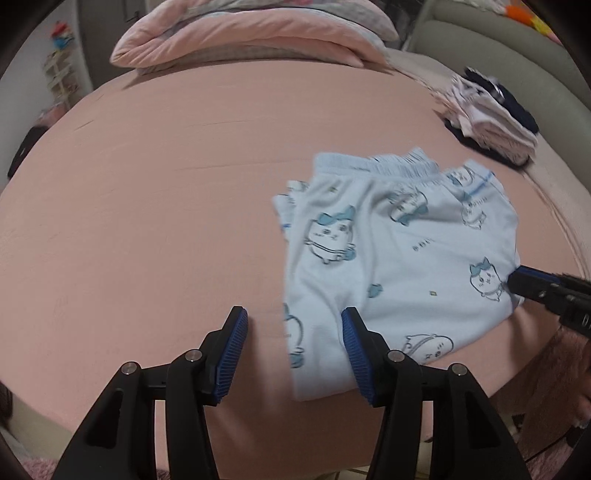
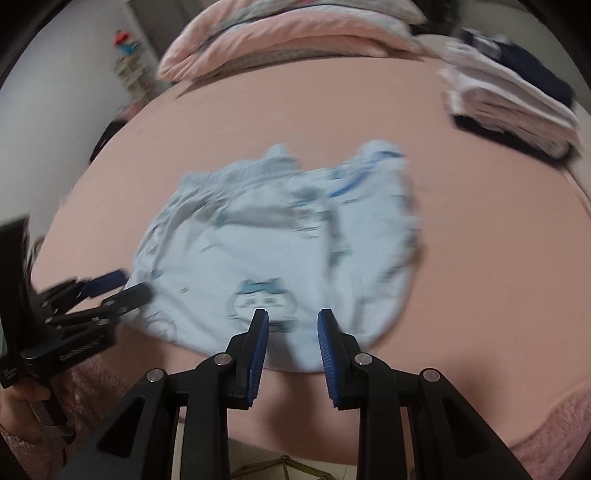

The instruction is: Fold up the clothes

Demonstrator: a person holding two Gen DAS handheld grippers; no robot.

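A light blue garment (image 1: 399,254) printed with cartoon animals lies folded on the pink bed sheet (image 1: 147,206), its elastic waistband at the far side. My left gripper (image 1: 294,317) stands open at the garment's near left corner, its right finger over the cloth and its left finger over bare sheet. The right gripper (image 1: 517,282) reaches in at the garment's right edge. In the right wrist view, which is blurred, the garment (image 2: 280,236) lies just ahead of my right gripper (image 2: 292,317). This gripper is open over the cloth's near edge. The left gripper (image 2: 123,286) is open at the left edge.
A stack of folded white and navy clothes (image 1: 491,118) (image 2: 513,96) sits at the back right of the bed. A folded pink duvet (image 1: 251,33) lies across the far end. A grey padded headboard (image 1: 498,48) runs along the right. A hand (image 2: 22,398) holds the left gripper.
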